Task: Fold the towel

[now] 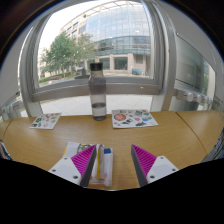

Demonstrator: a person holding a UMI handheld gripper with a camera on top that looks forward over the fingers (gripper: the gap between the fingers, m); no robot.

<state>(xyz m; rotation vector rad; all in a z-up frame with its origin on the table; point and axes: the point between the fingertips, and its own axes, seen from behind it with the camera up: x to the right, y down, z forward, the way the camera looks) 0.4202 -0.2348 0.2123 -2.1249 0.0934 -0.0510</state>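
The gripper [108, 162] is hovering low-centre with its fingers spread apart — a pale folded towel [100, 165] is lying between them on the wooden table [100, 137], bottle [97, 90] standing beyond

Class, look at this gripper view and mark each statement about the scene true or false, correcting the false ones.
1. A bottle stands upright near the table's far edge. True.
2. The gripper is clamped on the bottle. False: the bottle stands far beyond the open fingers.
3. A picture sheet lies flat on the table. True.
4. A wall closes the room behind the table. False: a window shows a building and trees.
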